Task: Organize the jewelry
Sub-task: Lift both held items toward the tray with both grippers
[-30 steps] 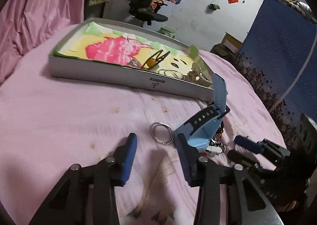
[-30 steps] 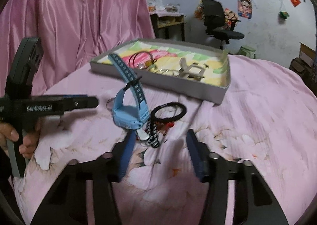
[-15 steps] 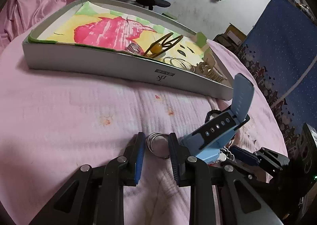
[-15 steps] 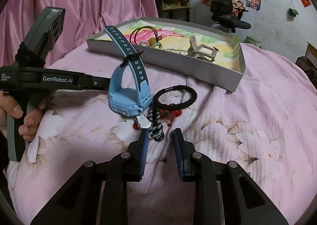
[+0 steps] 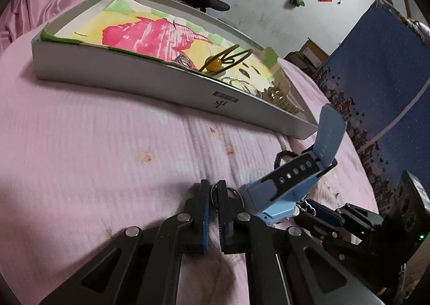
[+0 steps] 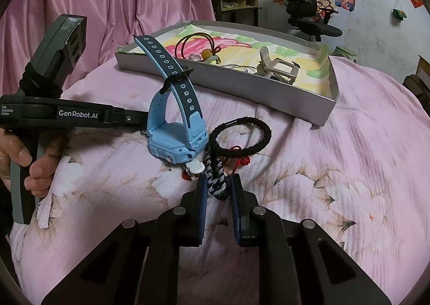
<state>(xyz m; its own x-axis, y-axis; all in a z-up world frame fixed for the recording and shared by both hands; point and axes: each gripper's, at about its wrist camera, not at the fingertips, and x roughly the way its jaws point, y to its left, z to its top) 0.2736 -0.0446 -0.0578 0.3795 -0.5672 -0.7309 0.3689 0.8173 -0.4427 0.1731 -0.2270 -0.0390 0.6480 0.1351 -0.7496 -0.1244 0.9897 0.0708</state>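
My left gripper (image 5: pixel 212 192) is shut on a pair of silver rings (image 5: pixel 233 194) lying on the pink bedspread. My right gripper (image 6: pixel 218 186) is shut on a dark blue-and-white braided cord (image 6: pixel 217 184). A light blue watch (image 6: pixel 176 122) stands between the two grippers, also in the left wrist view (image 5: pixel 290 186). A black hair tie (image 6: pixel 240 137) lies beside the watch. The grey tray (image 5: pixel 129 84) with a colourful lining holds a brown elastic with a yellow bead (image 5: pixel 215 64), thin rings and a beige clip (image 6: pixel 279 68).
The left gripper's body and the hand that holds it (image 6: pixel 40 122) are at the left of the right wrist view. Pink curtains hang behind. A blue panel (image 5: pixel 381 63) stands at the right. An office chair (image 6: pixel 306 9) is at the far wall.
Both grippers moved forward and down and closed from wide open. The left one closed on the rings, the right one on the braided cord.
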